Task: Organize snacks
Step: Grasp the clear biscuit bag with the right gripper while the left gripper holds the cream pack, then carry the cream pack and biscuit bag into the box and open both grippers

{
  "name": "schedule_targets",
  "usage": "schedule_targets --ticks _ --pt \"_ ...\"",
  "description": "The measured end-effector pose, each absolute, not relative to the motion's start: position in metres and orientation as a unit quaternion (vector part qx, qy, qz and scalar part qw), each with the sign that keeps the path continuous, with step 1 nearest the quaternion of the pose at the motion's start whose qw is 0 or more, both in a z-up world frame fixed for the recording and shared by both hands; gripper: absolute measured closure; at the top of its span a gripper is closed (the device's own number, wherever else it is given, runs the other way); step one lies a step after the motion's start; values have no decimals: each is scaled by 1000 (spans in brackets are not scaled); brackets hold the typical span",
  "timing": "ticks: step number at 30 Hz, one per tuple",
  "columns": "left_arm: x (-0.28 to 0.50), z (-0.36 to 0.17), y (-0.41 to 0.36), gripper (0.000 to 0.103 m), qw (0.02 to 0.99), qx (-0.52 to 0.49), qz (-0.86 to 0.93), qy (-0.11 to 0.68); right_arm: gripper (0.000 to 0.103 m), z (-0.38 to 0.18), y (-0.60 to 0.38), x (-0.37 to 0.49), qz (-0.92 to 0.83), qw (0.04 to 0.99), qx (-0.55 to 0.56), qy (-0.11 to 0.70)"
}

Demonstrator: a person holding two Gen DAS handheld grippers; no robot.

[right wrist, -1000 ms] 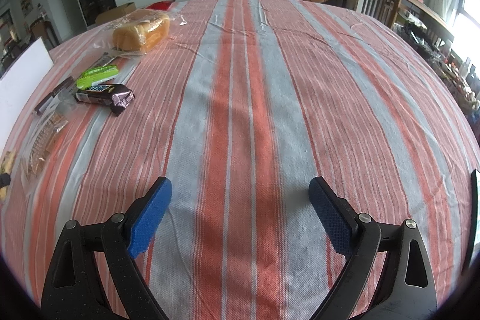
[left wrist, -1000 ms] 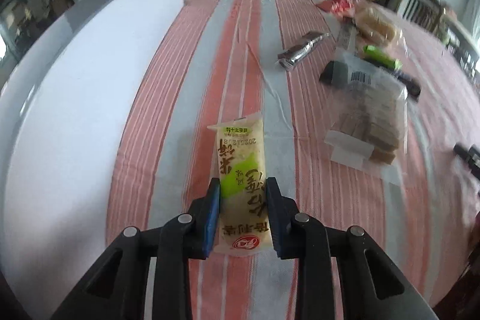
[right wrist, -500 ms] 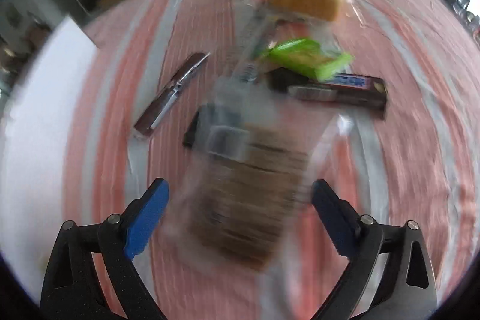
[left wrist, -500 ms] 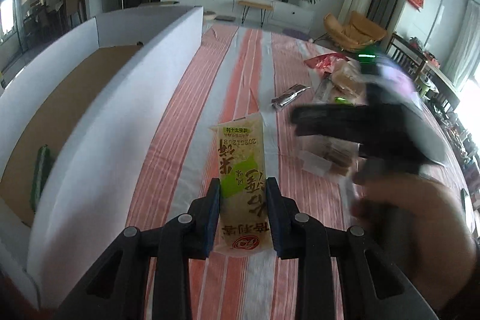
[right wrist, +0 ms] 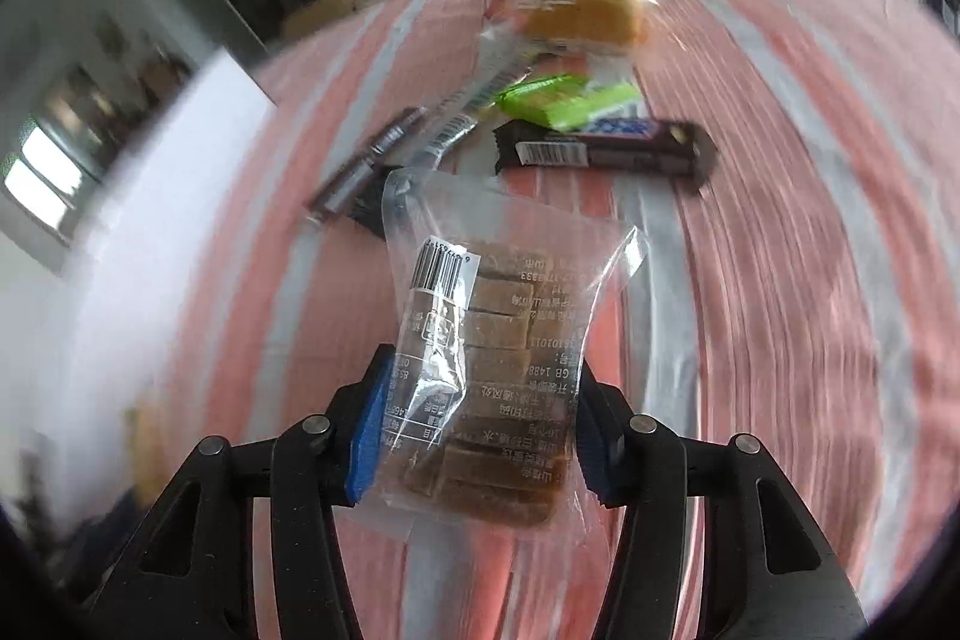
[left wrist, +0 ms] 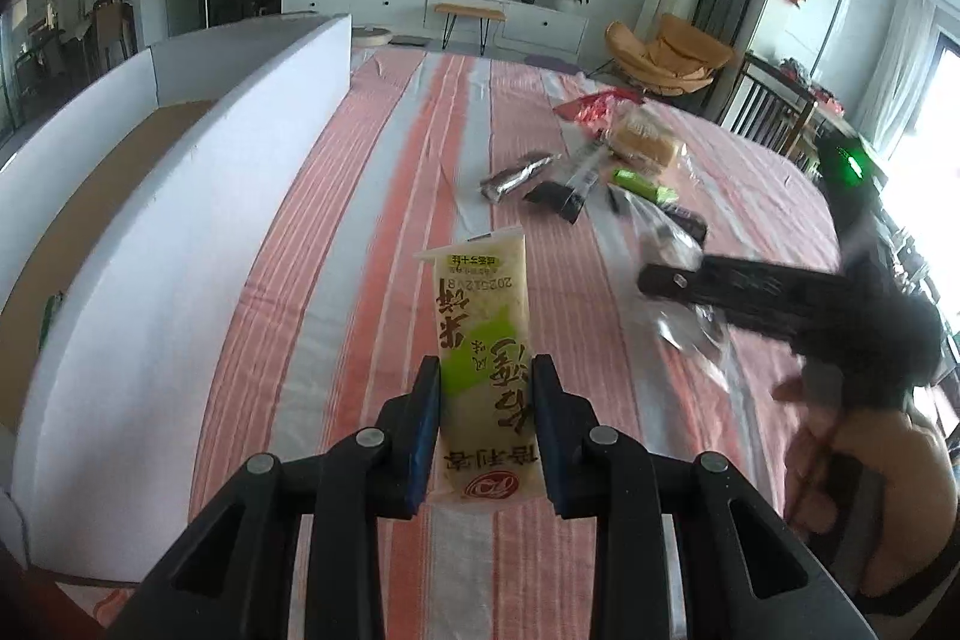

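Clear, crinkly film is what your right gripper (right wrist: 477,436) is closing on: its jaws have just been narrowing around the bag of brown slices (right wrist: 480,376), light and crushable, so be gripping gently mid-pack. Your left gripper (left wrist: 485,436) is pinching the slim rice-cracker packet (left wrist: 486,358) low, beside the white box (left wrist: 198,244). Beyond, the chocolate bar (right wrist: 606,151) is lying on the striped tablecloth (right wrist: 780,232).

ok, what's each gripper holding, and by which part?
Left gripper: pale yellow-green rice-cracker packet, pinched near its lower end. Right gripper, jaws just closing: clear bag of brown candy blocks, clamped across its lower half.
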State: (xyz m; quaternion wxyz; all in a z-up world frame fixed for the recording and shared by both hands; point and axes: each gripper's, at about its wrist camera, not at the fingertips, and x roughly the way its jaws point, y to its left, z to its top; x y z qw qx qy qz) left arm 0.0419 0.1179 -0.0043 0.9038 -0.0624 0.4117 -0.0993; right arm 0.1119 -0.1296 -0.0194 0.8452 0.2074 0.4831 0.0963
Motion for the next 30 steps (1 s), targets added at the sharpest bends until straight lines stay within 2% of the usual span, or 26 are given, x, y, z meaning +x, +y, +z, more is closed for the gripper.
schedule_targets --ticks 3,10,12,18,24,30 --pt "38 7 119 74 906 -78 -105 403 48 -11 -149 99 117 839 258 464" --pt "25 55 136 74 913 -133 -123 366 48 39 -151 86 155 849 289 414" --pt "19 74 150 74 920 -145 -118 345 48 62 -138 82 176 860 291 381" --pt "8 120 229 74 935 -192 -67 290 48 120 -72 90 270 853 272 353" --pt "1 127 294 74 940 -192 -3 282 48 142 -23 103 337 836 261 347" --pt "-13 110 306 74 939 -183 5 291 48 134 -25 90 360 841 254 315"
